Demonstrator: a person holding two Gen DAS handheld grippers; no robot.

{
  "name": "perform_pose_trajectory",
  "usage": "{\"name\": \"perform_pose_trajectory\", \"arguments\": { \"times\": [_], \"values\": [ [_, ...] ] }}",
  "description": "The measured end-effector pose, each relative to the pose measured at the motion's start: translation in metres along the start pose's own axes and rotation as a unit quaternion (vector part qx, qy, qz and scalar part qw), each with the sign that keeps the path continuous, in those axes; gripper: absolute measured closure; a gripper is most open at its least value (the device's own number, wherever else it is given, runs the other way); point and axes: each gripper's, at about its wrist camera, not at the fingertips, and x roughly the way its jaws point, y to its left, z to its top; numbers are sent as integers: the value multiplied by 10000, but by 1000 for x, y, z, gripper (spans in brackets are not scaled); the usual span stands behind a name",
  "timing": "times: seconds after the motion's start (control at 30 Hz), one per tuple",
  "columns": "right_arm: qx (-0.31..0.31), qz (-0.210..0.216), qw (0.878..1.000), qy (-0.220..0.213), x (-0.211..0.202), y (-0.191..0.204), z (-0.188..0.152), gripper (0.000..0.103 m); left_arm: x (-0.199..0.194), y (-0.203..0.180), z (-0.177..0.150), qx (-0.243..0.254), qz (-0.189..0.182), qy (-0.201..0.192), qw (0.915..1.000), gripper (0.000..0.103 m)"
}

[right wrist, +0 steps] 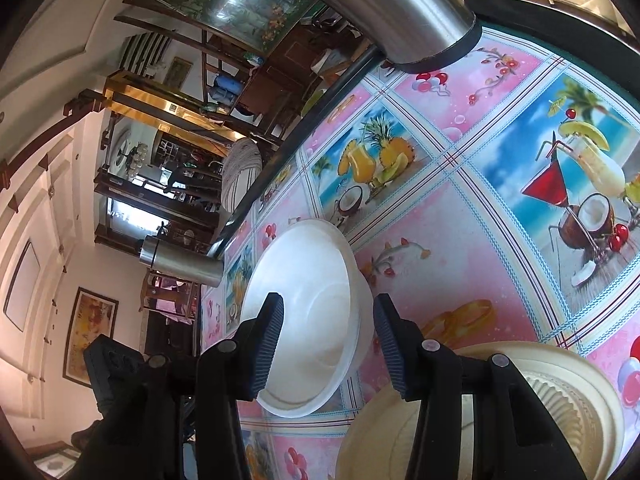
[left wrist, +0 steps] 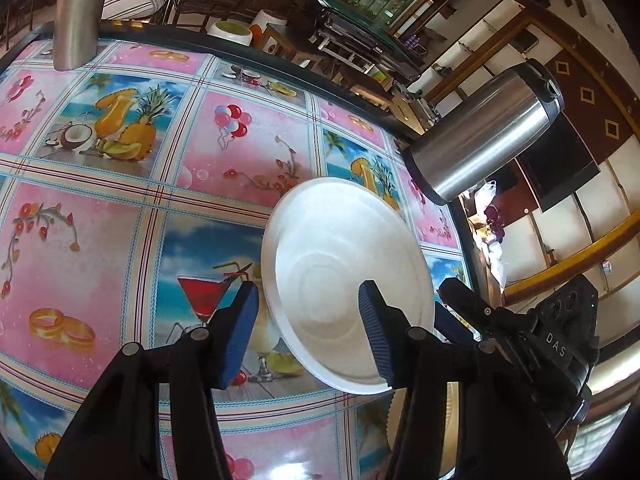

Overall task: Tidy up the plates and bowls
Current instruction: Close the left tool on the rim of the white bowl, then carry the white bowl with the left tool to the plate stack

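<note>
Left wrist view, left to right: a steel cylinder [left wrist: 76, 12] stands at the far left edge of the table, its base on the printed tablecloth [left wrist: 120, 200] of pink and tropical-drink squares. Left gripper [left wrist: 308, 336] points down at the cloth, jaws partly open, nothing pressed between the pads. Its left pad [left wrist: 240, 340] hangs over the cocktail picture; its right pad [left wrist: 374, 336] sits over the white plate [left wrist: 344, 264], whose near-left rim lies in the gap. Whether that pad touches the plate, cannot tell. The plate looks tilted, right side raised. Behind it on the right stands a steel thermos jug [left wrist: 484, 128]. At far right, the right gripper's black fingers [left wrist: 476, 312] reach the plate's right rim.

Right wrist view, left to right: the left gripper body [right wrist: 112, 372] shows dark at lower left. A steel jug [right wrist: 180, 264] is at the table edge. Right gripper [right wrist: 326, 344] is half open around the near edge of a white bowl [right wrist: 308, 312]; pads stand either side of the rim, contact unclear. A cream fluted dish [right wrist: 568, 392] lies under the right finger at lower right.
</note>
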Motion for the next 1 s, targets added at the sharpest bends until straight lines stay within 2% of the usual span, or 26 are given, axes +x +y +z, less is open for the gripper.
{"name": "perform_pose_trajectory", "arguments": {
  "times": [0.03, 0.1, 0.2, 0.37, 0.47, 0.7, 0.8, 1.0],
  "values": [
    [-20, -26, 10000, -2, 1, 1, 0, 59, 1, -1, 0, 19, -4, 12, 10000, 54],
    [-32, -45, 10000, 10, 3, 1, -1, 62, 1, -2, 0, 56, 16, 29, 10000, 62],
    [-27, -101, 9999, -2, 5, 0, -2, 67, 0, -2, 0, 90, 97, -10, 9999, 62],
    [21, -137, 9999, -50, 5, -3, -2, 69, -1, 1, 0, 73, 202, -30, 9998, 66],
    [-3, -162, 9998, -62, 5, -2, -3, 77, 0, 2, 0, 71, 232, -17, 9997, 67],
    [-79, -287, 9995, -52, 8, -1, -6, 91, 0, 3, -1, 105, 322, -20, 9994, 84],
    [-57, -313, 9995, -85, 8, -2, -6, 95, -1, 4, -1, 119, 352, -36, 9993, 91],
    [-35, -370, 9992, -123, 8, -4, -6, 96, -2, 1, -2, 242, 456, -82, 9986, 93]
  ]
}}
